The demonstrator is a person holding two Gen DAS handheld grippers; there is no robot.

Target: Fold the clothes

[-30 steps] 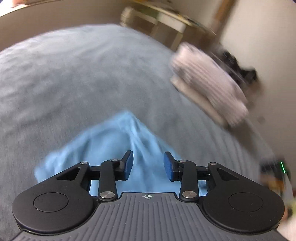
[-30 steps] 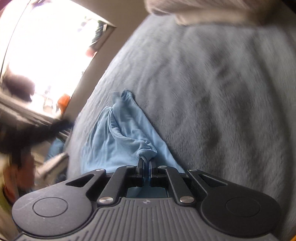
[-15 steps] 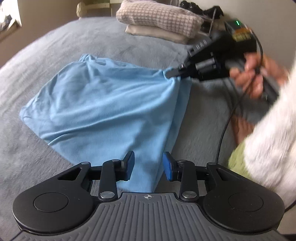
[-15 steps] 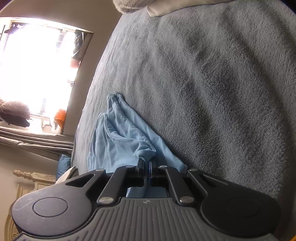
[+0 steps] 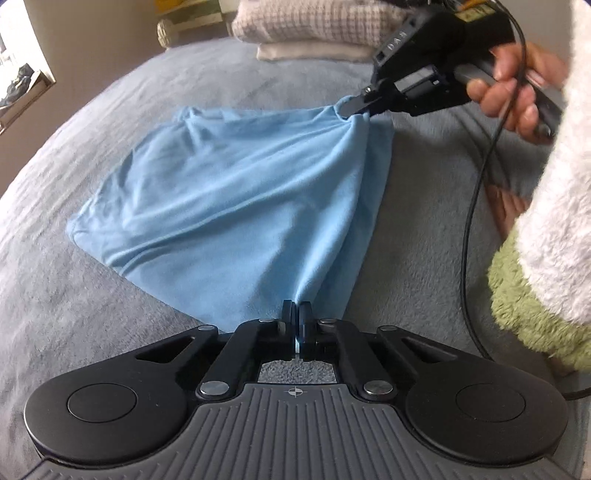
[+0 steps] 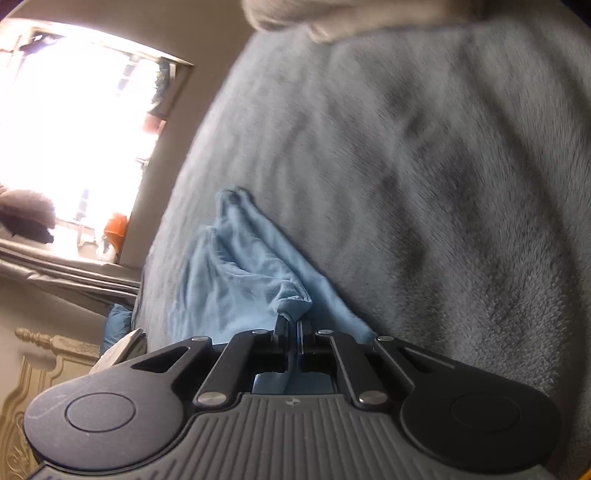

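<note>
A light blue garment [image 5: 236, 192] lies spread on a grey blanket [image 5: 74, 295]. My left gripper [image 5: 296, 314] is shut on its near edge, pulling the cloth into a taut fold. My right gripper [image 5: 356, 103], held in a hand, shows at the upper right of the left wrist view, shut on the garment's far corner. In the right wrist view my right gripper [image 6: 293, 325] is shut on a bunched fold of the blue garment [image 6: 236, 273], with the cloth trailing away over the grey blanket [image 6: 424, 184].
Folded pale checked and white clothes [image 5: 314, 29] are stacked at the blanket's far edge. A black cable [image 5: 476, 206] hangs from the right gripper. A white fluffy sleeve [image 5: 561, 206] and green fleece [image 5: 528, 306] fill the right side. A bright window [image 6: 74, 140] stands left.
My left gripper was open half a second ago and has now shut on the garment's near edge. The right gripper stays shut on its corner and has lifted slightly.
</note>
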